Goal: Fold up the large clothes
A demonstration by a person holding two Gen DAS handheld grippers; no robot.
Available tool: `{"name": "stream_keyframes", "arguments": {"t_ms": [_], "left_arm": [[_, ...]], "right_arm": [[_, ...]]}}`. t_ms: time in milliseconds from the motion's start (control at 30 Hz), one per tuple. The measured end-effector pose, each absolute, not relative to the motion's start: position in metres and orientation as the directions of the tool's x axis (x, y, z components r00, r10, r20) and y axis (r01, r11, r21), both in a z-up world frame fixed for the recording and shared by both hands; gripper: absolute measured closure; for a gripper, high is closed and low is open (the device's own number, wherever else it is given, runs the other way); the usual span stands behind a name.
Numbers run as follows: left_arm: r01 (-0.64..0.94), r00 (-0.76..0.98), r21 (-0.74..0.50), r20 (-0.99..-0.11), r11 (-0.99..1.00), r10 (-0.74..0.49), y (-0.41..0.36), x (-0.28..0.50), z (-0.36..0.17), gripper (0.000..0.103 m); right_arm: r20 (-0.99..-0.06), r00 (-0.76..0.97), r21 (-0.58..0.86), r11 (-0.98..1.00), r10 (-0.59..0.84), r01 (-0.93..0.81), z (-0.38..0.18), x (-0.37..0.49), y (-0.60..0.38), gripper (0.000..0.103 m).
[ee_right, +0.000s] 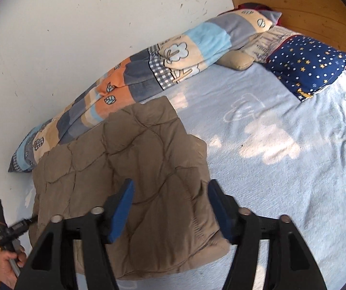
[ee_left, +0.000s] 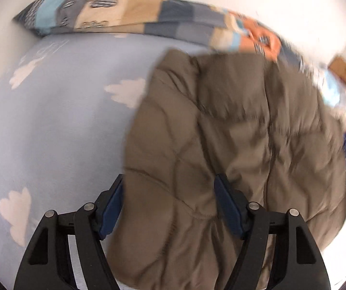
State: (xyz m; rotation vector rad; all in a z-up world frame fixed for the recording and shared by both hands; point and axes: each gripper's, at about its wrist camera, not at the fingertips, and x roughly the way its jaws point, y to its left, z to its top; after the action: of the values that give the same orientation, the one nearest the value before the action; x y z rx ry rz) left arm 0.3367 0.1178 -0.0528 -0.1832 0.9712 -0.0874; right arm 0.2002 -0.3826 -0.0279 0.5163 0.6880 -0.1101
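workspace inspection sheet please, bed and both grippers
surface: light blue bed sheet with white cloud prints, sun patches on it
job's things: brown quilted jacket lying folded into a rough rectangle at the bed's edge
clutter: patchwork blanket bunched along the wall; star pillow and a beige cushion at the headboard end
grippers: left gripper open over the jacket; right gripper open over the jacket, gripping nothing
cables: nothing seen
surroundings: white wall, wooden headboard; hand on the left gripper's handle at the frame's lower left
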Motion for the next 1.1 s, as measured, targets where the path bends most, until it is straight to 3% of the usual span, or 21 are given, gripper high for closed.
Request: {"name": "stream_keyframes", "arguments": {"t_ms": [167,267,333,467,667,733,1100], "left_arm": [[-0.033,0.532,-0.316,-0.809,0.948,-0.251,0.155,0.353,-0.047,0.027],[-0.007,0.451,-0.411,-0.815,0.911,-0.364,0.169,0.369,-0.06,0.027],[0.015,0.404,-0.456,-0.811,0.89,-0.423,0.174,0.381,-0.07,0.027],[0.033,0.33,-0.528,-0.796,0.849,-0.508,0.172,0.397,-0.093,0.027],[0.172,0.185,-0.535,-0.807,0.827,-0.561,0.152,0.426,-0.111,0.027],[0.209,0.128,-0.562,-0.796,0.801,-0.592,0.15,0.436,-0.116,0.027],[0.363,0.018,-0.663,-0.697,0.654,-0.716,0.132,0.465,-0.131,0.026]], "right_arm": [[-0.67,0.728,0.413,0.886,0.142,0.208,-0.048,0.224,-0.399,0.029],[-0.685,0.696,0.438,0.886,0.217,0.154,-0.06,0.237,-0.403,0.026],[-0.692,0.674,0.439,0.892,0.26,0.107,-0.067,0.247,-0.402,0.019],[-0.727,0.601,0.439,0.898,0.332,0.036,-0.087,0.272,-0.397,0.016],[-0.734,0.498,0.494,0.866,0.462,-0.075,-0.116,0.31,-0.397,0.005],[-0.722,0.465,0.518,0.846,0.513,-0.128,-0.123,0.32,-0.4,0.0],[-0.608,0.386,0.604,0.719,0.694,-0.343,-0.139,0.358,-0.384,0.003]]}}
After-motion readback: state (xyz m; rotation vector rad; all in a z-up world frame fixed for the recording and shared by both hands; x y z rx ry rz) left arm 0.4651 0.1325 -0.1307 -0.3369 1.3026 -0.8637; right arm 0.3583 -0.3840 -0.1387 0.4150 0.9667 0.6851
